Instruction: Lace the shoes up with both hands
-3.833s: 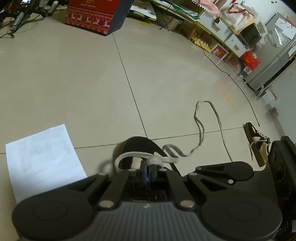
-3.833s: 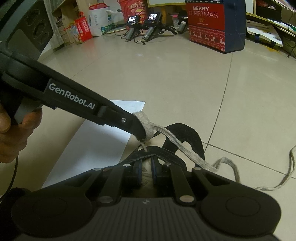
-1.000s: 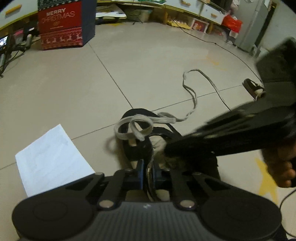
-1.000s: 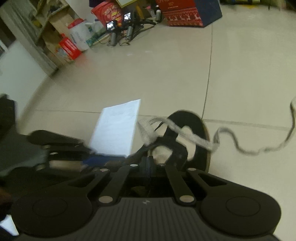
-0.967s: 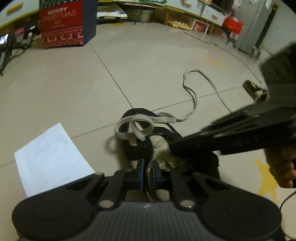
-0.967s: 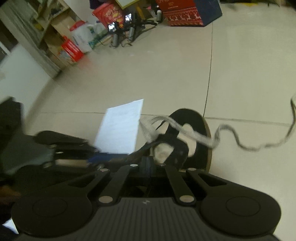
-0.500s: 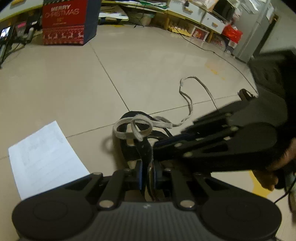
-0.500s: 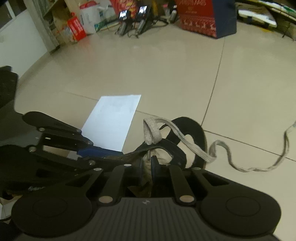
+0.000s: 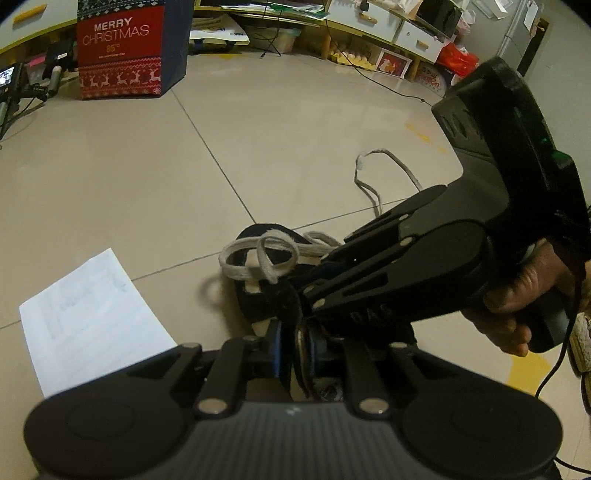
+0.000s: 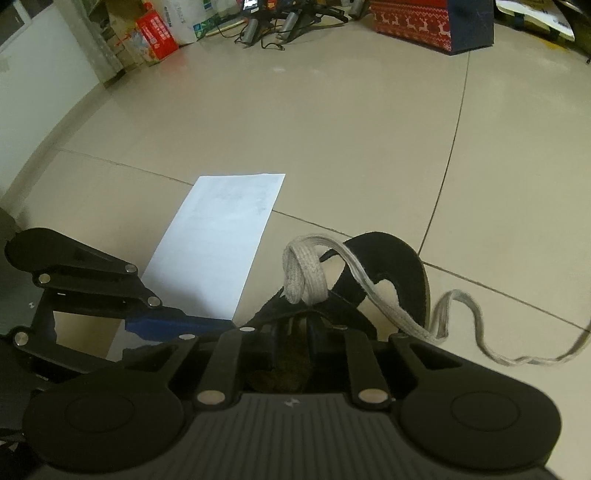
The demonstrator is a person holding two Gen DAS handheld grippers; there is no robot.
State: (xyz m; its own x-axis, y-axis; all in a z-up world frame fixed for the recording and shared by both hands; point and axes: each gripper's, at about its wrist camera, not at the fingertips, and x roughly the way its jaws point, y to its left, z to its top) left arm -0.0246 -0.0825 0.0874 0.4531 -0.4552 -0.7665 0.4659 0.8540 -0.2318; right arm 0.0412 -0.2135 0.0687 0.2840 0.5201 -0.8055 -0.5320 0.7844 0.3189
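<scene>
A black shoe [image 9: 258, 306] lies on the tiled floor, with a grey-white lace [image 9: 240, 271] looped over its opening. My left gripper [image 9: 294, 343] pinches the near rim of the shoe's upper, and its jaws are easing apart slightly. A hand brings my right gripper [image 9: 306, 291] in from the right, its tips at the shoe's tongue. In the right wrist view the right gripper [image 10: 293, 328] is opening astride the black upper of the shoe [image 10: 402, 273], pressing on nothing. The lace loop [image 10: 304, 273] stands just past its tips. The left gripper [image 10: 218, 325] reaches in from the left.
A white paper sheet [image 9: 92, 314] [image 10: 221, 236] lies left of the shoe. The lace's loose tail [image 10: 458, 317] trails right across the tiles. A red Christmas bag [image 9: 118, 62] stands far back, near camera gear [image 10: 280, 18]. Shelves and cables line the far wall.
The right gripper has swung in closer over the shoe, rolled, and its jaws have parted from shut. The left gripper has stayed on the shoe's rim.
</scene>
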